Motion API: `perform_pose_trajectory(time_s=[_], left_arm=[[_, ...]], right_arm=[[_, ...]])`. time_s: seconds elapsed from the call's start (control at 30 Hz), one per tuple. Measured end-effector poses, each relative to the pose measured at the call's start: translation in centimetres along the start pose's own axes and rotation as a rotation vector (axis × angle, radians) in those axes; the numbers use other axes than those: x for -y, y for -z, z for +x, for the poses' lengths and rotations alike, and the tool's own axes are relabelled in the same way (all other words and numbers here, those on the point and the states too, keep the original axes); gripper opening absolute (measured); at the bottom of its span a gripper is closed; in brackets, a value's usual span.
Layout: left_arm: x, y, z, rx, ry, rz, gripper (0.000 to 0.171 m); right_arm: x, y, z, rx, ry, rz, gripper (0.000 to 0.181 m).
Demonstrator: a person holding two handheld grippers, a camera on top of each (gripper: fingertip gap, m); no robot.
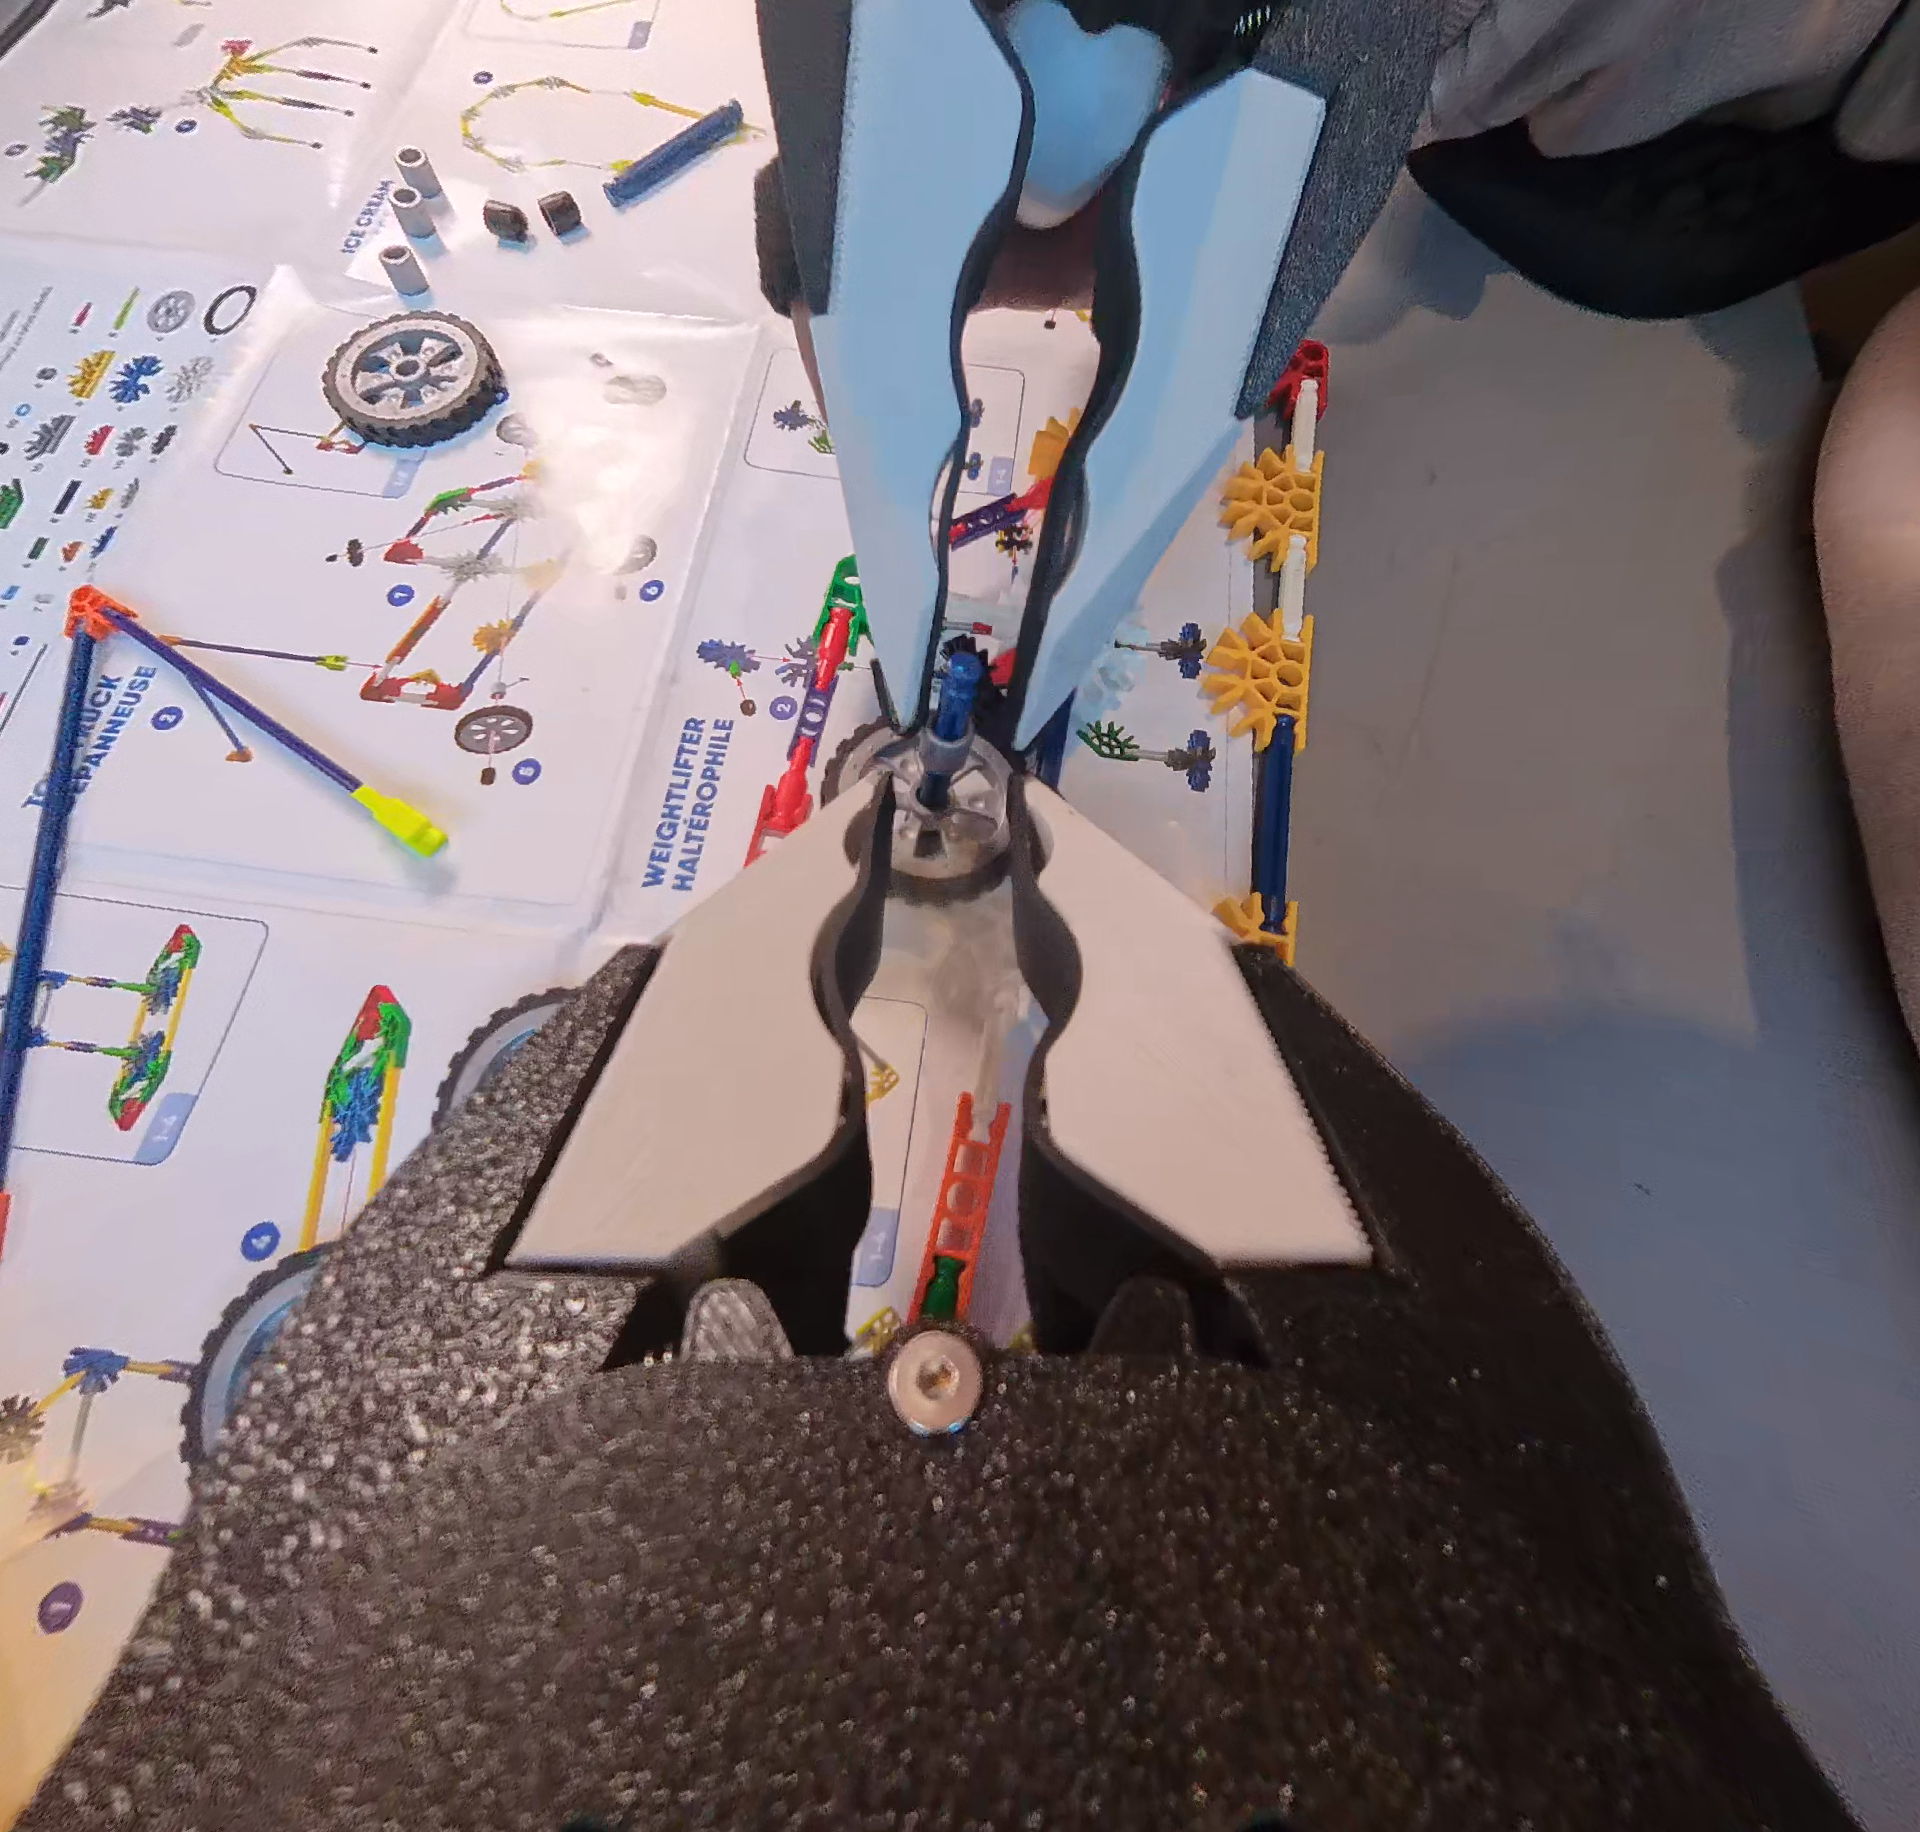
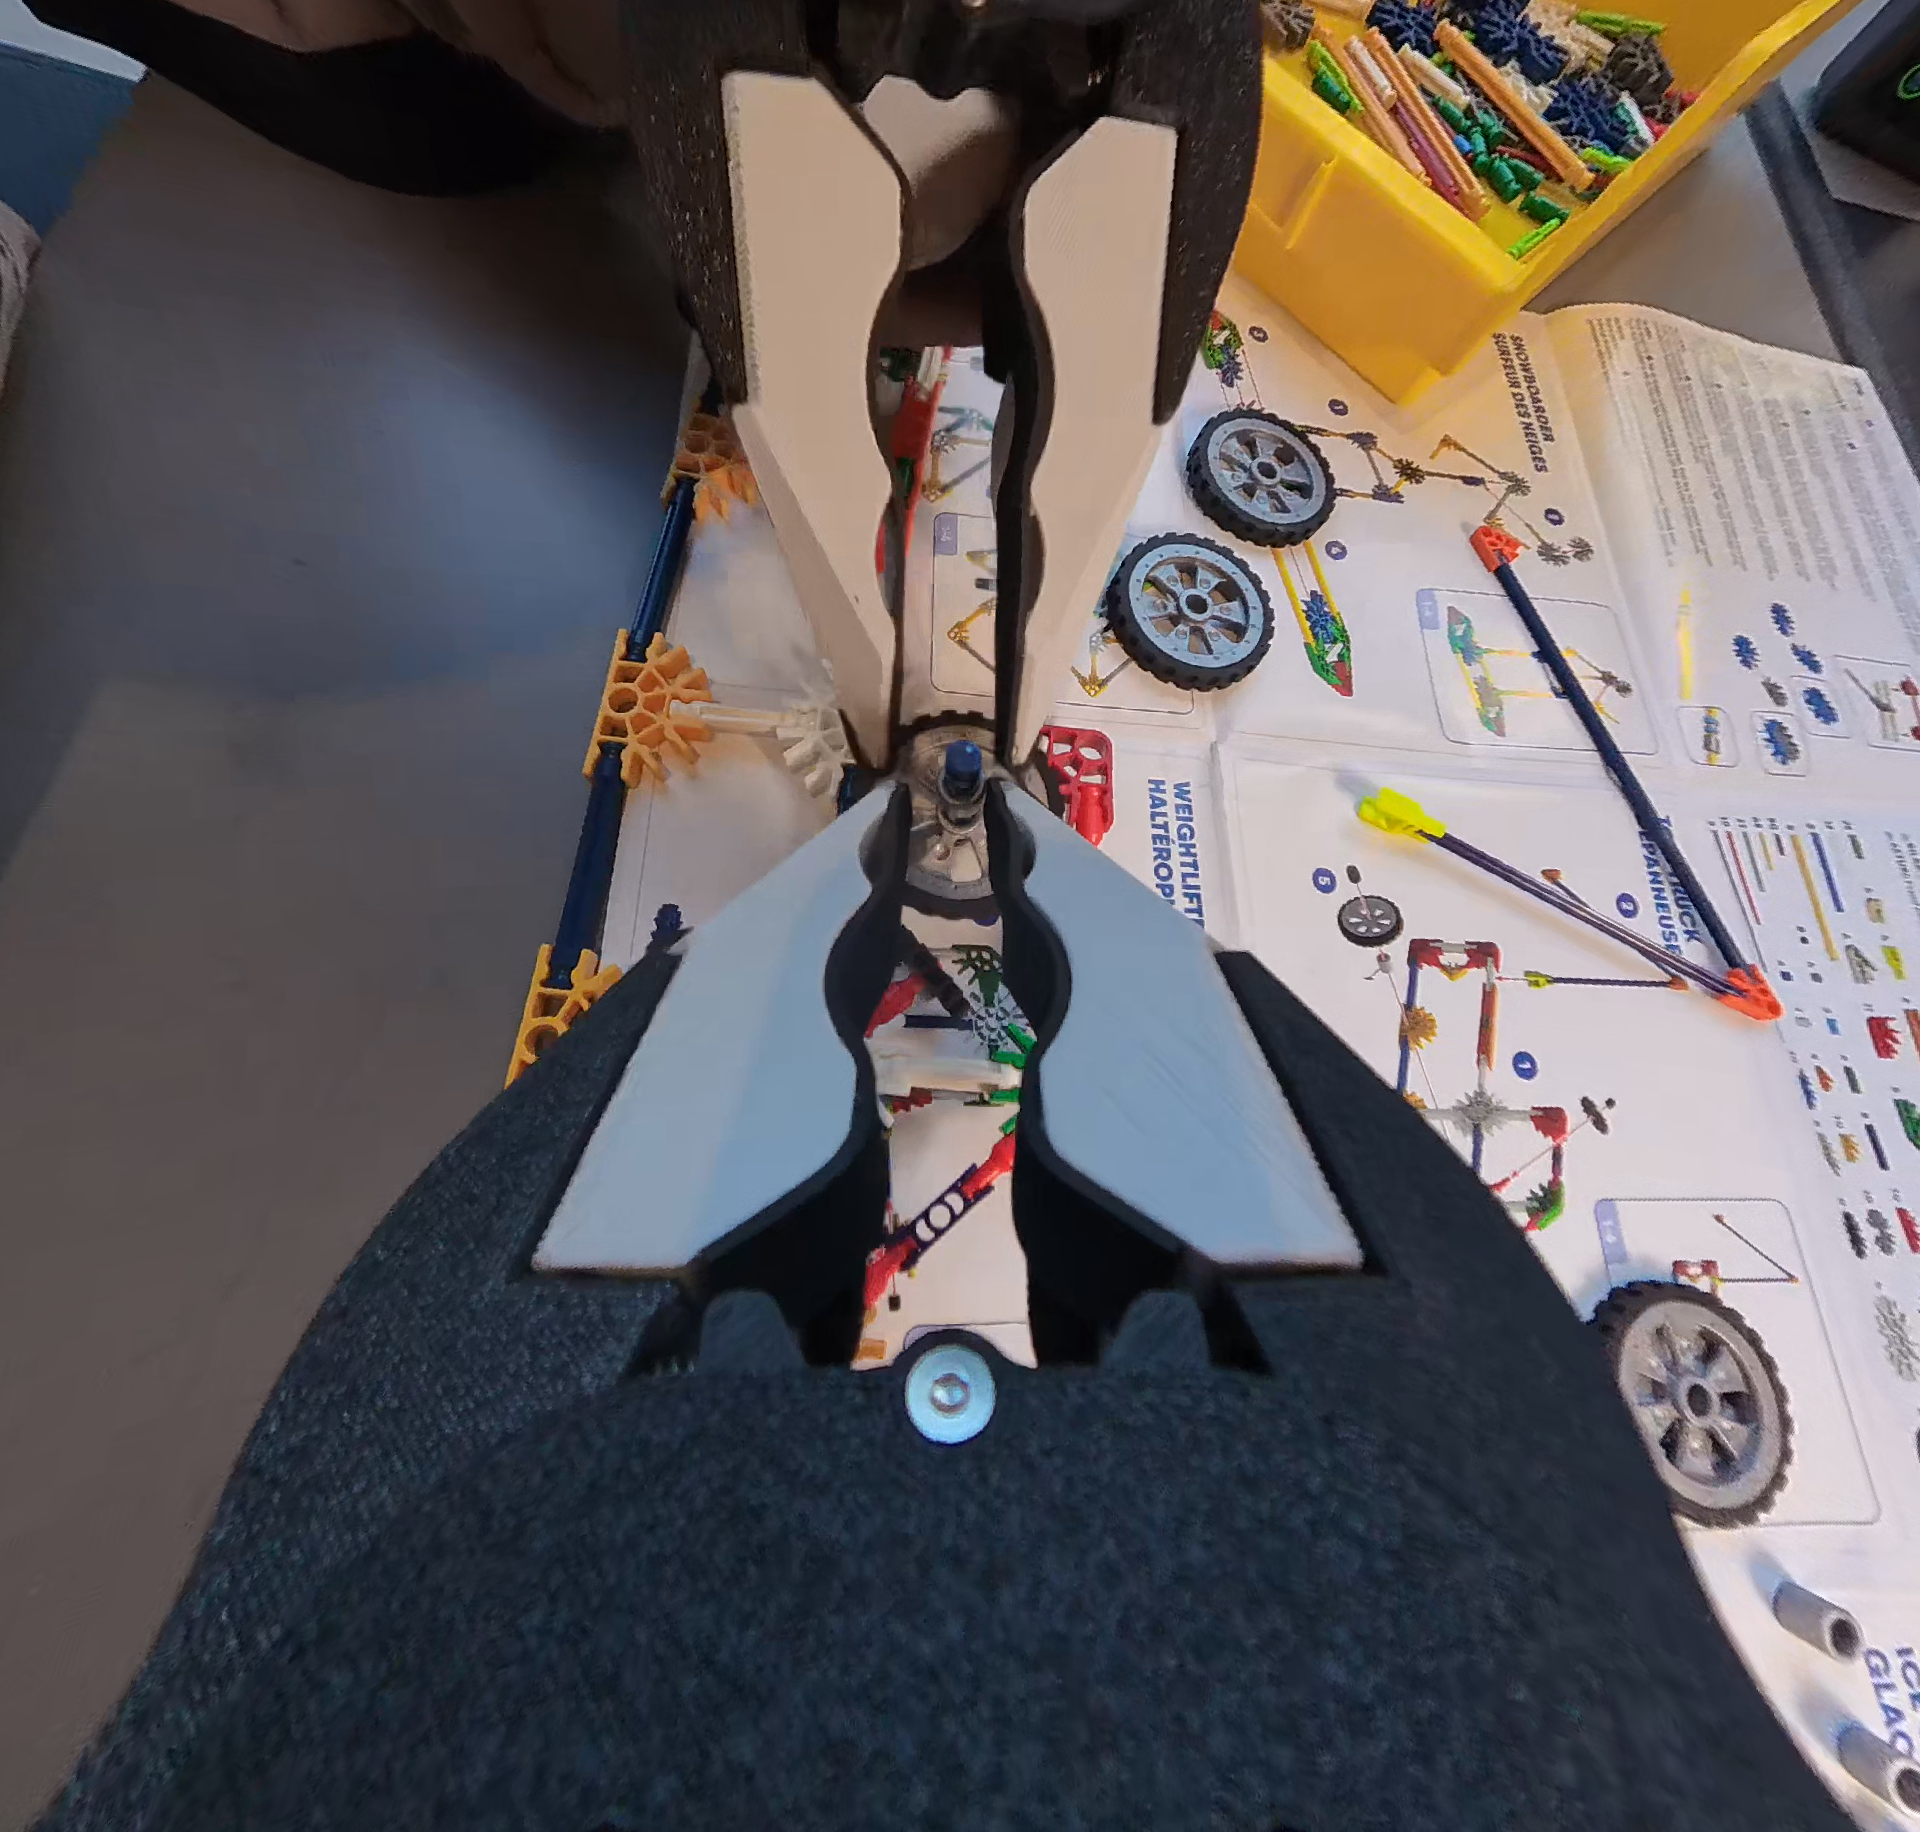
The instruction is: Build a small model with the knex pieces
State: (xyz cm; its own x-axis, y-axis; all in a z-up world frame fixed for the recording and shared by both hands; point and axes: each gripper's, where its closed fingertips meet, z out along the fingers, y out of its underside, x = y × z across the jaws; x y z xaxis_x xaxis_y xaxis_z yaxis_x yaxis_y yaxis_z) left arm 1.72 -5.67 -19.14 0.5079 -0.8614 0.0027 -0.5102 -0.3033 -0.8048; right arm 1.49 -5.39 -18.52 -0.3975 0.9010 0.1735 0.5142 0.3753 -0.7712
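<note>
A small wheel (image 1: 940, 883) with a black tyre and grey hub is held above an instruction sheet (image 1: 312, 847), with a short blue rod (image 1: 961, 686) standing out of its hub. My left gripper (image 1: 951, 790) comes in from below in its own view, its jaws closed against the wheel's sides. My right gripper (image 1: 964, 728) meets it tip to tip from the far side. In the right wrist view my right gripper (image 2: 940, 800) flanks the same wheel (image 2: 940, 894) and blue rod (image 2: 961, 766), and my left gripper (image 2: 945, 740) faces it.
A yellow bin (image 2: 1382, 224) of loose rods and connectors stands at the back right. Loose wheels (image 2: 1190, 610) (image 1: 410, 380), grey spacers (image 1: 416, 208) and a blue-rod frame with an orange connector (image 1: 94, 613) lie on the sheet. A chain of yellow connectors (image 1: 1273, 577) lies along its edge. A person's sleeve (image 1: 1662, 172) is close by.
</note>
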Motion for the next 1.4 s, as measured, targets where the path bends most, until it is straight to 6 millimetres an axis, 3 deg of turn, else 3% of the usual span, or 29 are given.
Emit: perform_pose_trajectory(time_s=[0.13, 0.43, 0.63, 0.87, 1.1, 1.3, 1.4], left_arm=[[0.4, 0.8, -0.3, 0.001, 0.004, 0.028, 0.019], [-0.1, -0.2, 0.1, 0.003, -0.028, 0.005, 0.016], [-0.2, -0.3, -0.1, 0.012, -0.025, 0.0, 0.013], [1.0, -0.3, 0.1, 0.037, -0.05, 0.049, 0.014], [1.5, -0.3, 0.3, 0.035, -0.072, 0.091, 0.004], [2.5, 0.3, -0.2, 0.039, -0.025, 0.168, 0.004], [3.0, 0.6, -0.6, 0.033, 0.017, 0.208, 0.004]], right_arm=[[0.2, 0.4, 0.1, 0.007, -0.009, 0.015, 0.016], [-0.5, 1.9, 0.6, 0.002, -0.04, 0.009, 0.016], [-0.6, 1.2, 0.2, 0.005, -0.045, 0.008, 0.01], [0.7, 0.8, 0.0, -0.004, -0.036, 0.065, 0.004], [2.1, 1.2, 0.1, -0.012, -0.064, 0.143, 0.004], [3.2, 3.2, 0.7, 0.006, -0.103, 0.244, 0.015], [2.5, 4.8, 1.4, 0.005, -0.121, 0.266, 0.018]])
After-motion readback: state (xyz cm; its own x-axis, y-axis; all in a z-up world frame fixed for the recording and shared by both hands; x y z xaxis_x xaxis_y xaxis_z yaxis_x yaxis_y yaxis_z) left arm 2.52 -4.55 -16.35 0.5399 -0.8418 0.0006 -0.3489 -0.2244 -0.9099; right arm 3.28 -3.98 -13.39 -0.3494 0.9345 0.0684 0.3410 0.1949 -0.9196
